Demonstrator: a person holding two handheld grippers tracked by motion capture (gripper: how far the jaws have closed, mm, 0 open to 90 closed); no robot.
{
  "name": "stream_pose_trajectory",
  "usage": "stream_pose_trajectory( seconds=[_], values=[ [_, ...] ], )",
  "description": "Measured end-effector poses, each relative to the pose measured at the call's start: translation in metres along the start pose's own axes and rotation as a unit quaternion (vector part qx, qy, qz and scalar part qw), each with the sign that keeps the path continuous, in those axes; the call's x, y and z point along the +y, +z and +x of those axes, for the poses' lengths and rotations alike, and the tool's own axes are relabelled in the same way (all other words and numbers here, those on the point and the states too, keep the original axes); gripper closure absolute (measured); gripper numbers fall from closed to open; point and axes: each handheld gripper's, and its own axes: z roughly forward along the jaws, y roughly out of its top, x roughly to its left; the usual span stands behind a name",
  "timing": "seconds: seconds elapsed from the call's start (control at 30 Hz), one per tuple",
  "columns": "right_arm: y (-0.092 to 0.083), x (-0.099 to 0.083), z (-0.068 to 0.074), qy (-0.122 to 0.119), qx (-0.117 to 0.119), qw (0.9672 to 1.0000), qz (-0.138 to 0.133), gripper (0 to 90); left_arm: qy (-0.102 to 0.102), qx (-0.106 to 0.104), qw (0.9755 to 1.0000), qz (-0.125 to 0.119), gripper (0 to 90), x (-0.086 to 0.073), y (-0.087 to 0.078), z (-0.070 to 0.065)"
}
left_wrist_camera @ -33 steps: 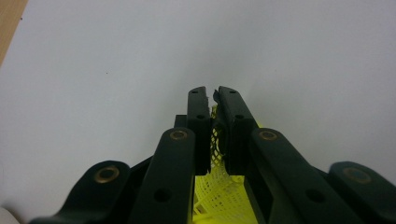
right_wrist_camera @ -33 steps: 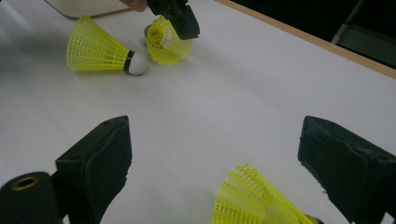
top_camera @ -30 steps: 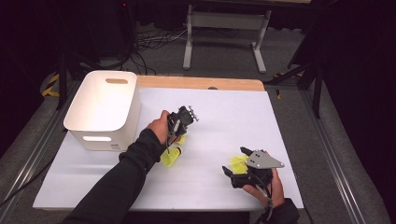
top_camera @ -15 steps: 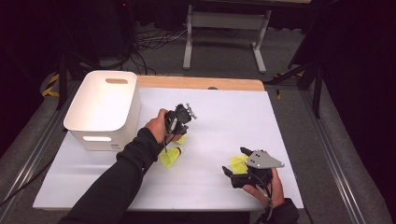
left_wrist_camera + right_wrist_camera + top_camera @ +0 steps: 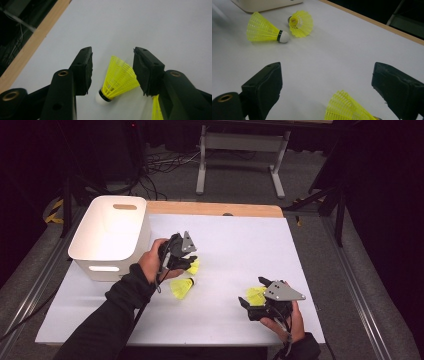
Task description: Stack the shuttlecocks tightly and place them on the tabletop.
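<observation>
From above, the left gripper (image 5: 192, 263) hovered beside the white bin (image 5: 110, 235) over two yellow shuttlecocks (image 5: 182, 286), its jaws, having just been opening, flanking one shuttlecock (image 5: 119, 78) untouched in its own view, while the right gripper (image 5: 327, 86) stood wide open around a third shuttlecock (image 5: 348, 108).

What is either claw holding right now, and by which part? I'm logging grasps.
Nothing. The left claw has just been opening around a yellow shuttlecock without touching; the right claw stands open.
</observation>
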Motion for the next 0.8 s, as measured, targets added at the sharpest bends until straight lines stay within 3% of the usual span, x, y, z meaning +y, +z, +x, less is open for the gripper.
stream_pose_trajectory(
  seconds=[0.03, 0.2, 0.33, 0.5, 0.67, 0.8],
  values=[
    [0.000, 0.000, 0.000, 0.000, 0.000, 1.0000, 0.000, 10.7, 0.000, 0.000, 1.0000, 0.000, 49.2, 0.000, 0.000, 0.000],
    [0.000, 0.001, 0.002, -0.003, -0.001, 1.0000, 0.000, 10.7, 0.009, 0.001, 0.9986, -0.052, 43.7, -0.017, -0.028, -0.006],
    [0.001, 0.002, 0.004, -0.005, -0.003, 1.0000, -0.002, 10.7, 0.017, 0.001, 0.9972, -0.073, 36.3, -0.028, -0.040, -0.014],
    [0.001, 0.003, 0.006, -0.004, -0.003, 1.0000, -0.004, 10.7, 0.016, -0.011, 0.9939, -0.109, 29.7, -0.045, -0.055, -0.020],
    [0.002, 0.004, 0.010, -0.005, -0.003, 1.0000, -0.006, 10.6, 0.023, -0.011, 0.9899, -0.139, 22.7, -0.072, -0.069, -0.029],
    [0.004, 0.006, 0.012, -0.007, -0.002, 1.0000, -0.007, 10.8, 0.008, -0.019, 0.9866, -0.162, 18.8, -0.094, -0.078, -0.030]
  ],
)
